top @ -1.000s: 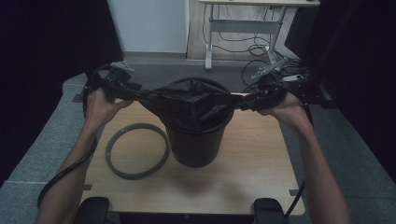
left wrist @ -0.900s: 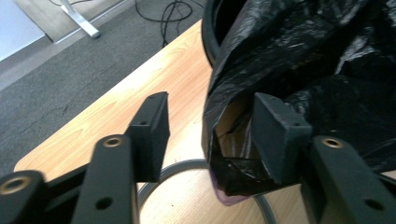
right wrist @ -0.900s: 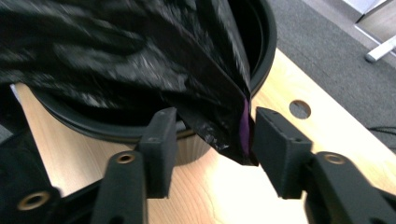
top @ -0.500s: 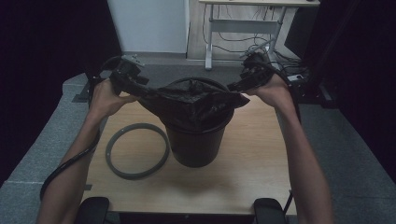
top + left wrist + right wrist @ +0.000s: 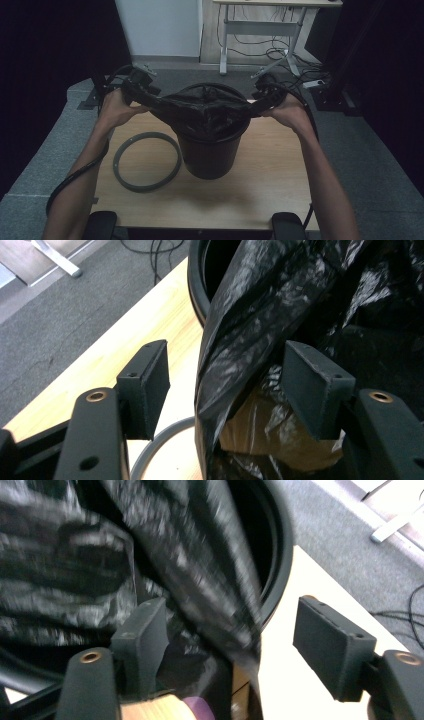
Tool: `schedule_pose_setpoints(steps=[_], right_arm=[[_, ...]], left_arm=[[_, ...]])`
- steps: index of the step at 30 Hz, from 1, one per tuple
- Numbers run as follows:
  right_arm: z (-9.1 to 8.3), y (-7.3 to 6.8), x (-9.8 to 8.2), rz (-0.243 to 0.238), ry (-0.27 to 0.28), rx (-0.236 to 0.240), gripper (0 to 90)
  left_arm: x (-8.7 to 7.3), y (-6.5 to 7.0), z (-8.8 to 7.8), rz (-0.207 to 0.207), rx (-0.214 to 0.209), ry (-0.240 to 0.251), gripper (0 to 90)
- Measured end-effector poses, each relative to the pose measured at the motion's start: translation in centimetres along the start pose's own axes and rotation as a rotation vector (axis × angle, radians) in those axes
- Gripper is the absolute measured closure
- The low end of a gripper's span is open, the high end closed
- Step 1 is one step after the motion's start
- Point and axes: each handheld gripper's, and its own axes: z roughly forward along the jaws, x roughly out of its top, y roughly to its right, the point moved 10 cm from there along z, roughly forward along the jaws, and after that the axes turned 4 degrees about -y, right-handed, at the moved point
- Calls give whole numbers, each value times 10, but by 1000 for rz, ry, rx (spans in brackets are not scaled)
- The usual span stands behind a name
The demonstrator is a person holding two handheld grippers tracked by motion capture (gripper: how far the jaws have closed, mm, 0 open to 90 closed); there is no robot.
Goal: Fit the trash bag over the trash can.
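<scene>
wooden table (image 5: 270,175) | grey ring (image 5: 146,161) left of black bin (image 5: 210,150) | bag (image 5: 200,107) between both spread grippers: left gripper (image 5: 145,92), right gripper (image 5: 260,97)

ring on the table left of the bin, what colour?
Grey. The ring lies flat on the wooden table; clearest in the high view.

Black two-jawed claws (image 5: 225,390) with brass-ringed screw holes, trailing black cables, bare forearms.

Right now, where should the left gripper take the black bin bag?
On the bunched left edge of the black bin bag, outside the black bin rim, coming from the left. The film hangs there as a thick fold between the left gripper jaws, which have just been opening.
</scene>
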Motion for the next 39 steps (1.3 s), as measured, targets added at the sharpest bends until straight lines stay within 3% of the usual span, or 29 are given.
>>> schedule_pose_setpoints(steps=[3, 6, 9, 11, 15, 17, 20, 23, 26, 28, 31, 39], right_arm=[[-4, 8, 7, 10, 14, -38, 319], [1, 8, 3, -2, -35, -37, 352], [7, 2, -8, -27, -97, -13, 561], [7, -1, -11, -19, -97, 21, 727], [0, 3, -7, -16, -86, -13, 876], [-3, 9, -4, -6, -75, -43, 885], [-5, 15, 1, -2, -45, -83, 888], [-4, 22, 6, 8, -20, -135, 887], [2, 28, 4, 19, -42, -151, 830], [7, 34, 3, 34, -52, -156, 843], [11, 42, 5, 71, -26, -144, 891], [26, 52, 5, 82, -40, -159, 891]], left_arm=[[3, 2, 2, 18, -4, -19, 365], [0, 2, 9, 32, 4, -65, 414], [-2, 2, 10, 28, -13, -66, 577], [-2, 2, 10, 24, -21, -64, 699], [4, -6, 5, 8, 40, -22, 865], [8, -9, 3, -4, 53, 12, 888], [12, -13, 3, -5, 98, 24, 892], [17, -16, 6, -28, 105, 45, 886], [19, -21, 13, -40, 105, 39, 835], [20, -25, 16, -52, 105, 41, 834], [22, -29, 22, -73, 93, 47, 884], [29, -40, 34, -92, 111, 55, 893]])
